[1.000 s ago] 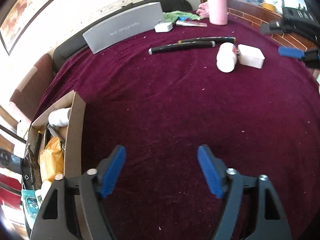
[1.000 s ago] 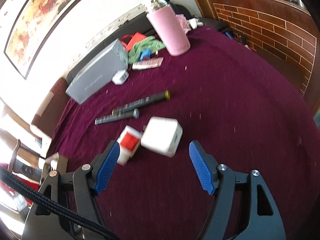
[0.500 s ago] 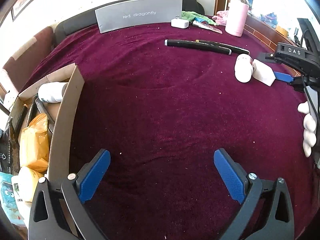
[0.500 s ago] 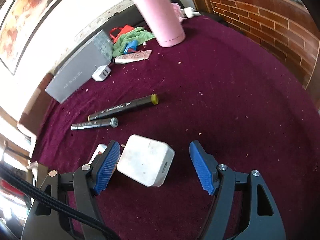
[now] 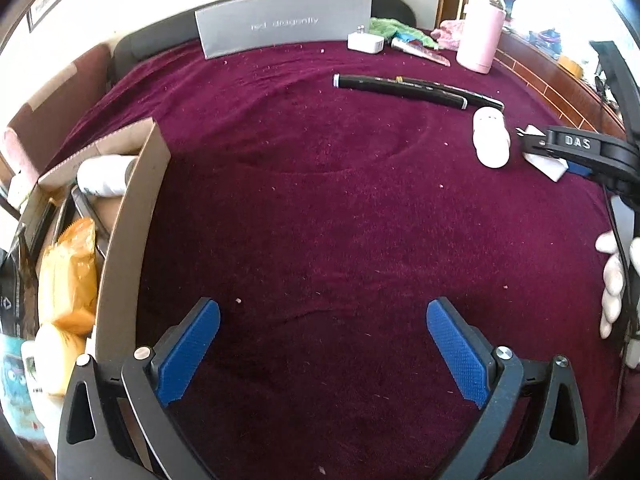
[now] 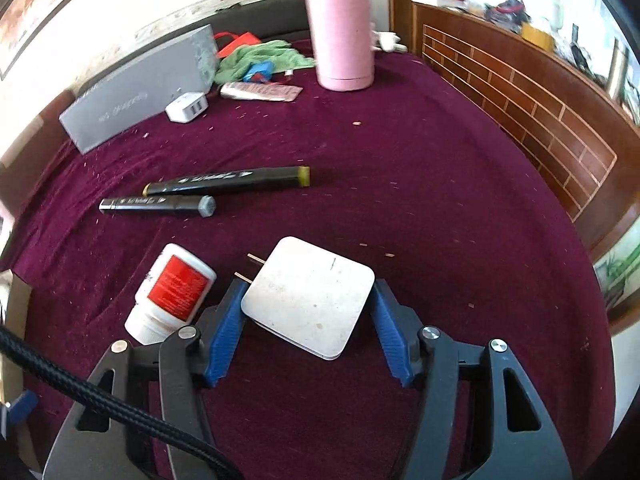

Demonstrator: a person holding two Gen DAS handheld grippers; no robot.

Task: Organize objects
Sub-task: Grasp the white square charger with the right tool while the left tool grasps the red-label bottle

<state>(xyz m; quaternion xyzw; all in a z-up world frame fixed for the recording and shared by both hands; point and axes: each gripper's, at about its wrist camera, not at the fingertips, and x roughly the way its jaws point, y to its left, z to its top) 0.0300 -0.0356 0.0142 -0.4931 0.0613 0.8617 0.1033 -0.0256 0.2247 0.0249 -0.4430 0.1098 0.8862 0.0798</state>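
Observation:
My right gripper (image 6: 306, 300) has its blue pads on both sides of a white square charger (image 6: 310, 302) with two prongs, lying on the maroon cloth; both pads touch its corners. A white bottle with a red label (image 6: 172, 292) lies just left of it. Two black markers (image 6: 224, 180) lie farther back. My left gripper (image 5: 322, 328) is open and empty over bare cloth. In the left wrist view the right gripper (image 5: 576, 148) sits at the far right on the charger (image 5: 550, 164), beside the bottle (image 5: 490, 142). A cardboard box (image 5: 132, 216) stands at the left.
The box holds a white bottle (image 5: 102, 176), an orange packet (image 5: 68, 272) and other items. At the back stand a grey box (image 5: 284, 24), a small white charger (image 5: 365, 42), a pink flask (image 6: 342, 28), a green cloth (image 6: 264, 56) and a tube (image 6: 260, 91).
My right gripper has moved forward around the white charger and narrowed onto it. My left gripper has drifted slightly, staying open.

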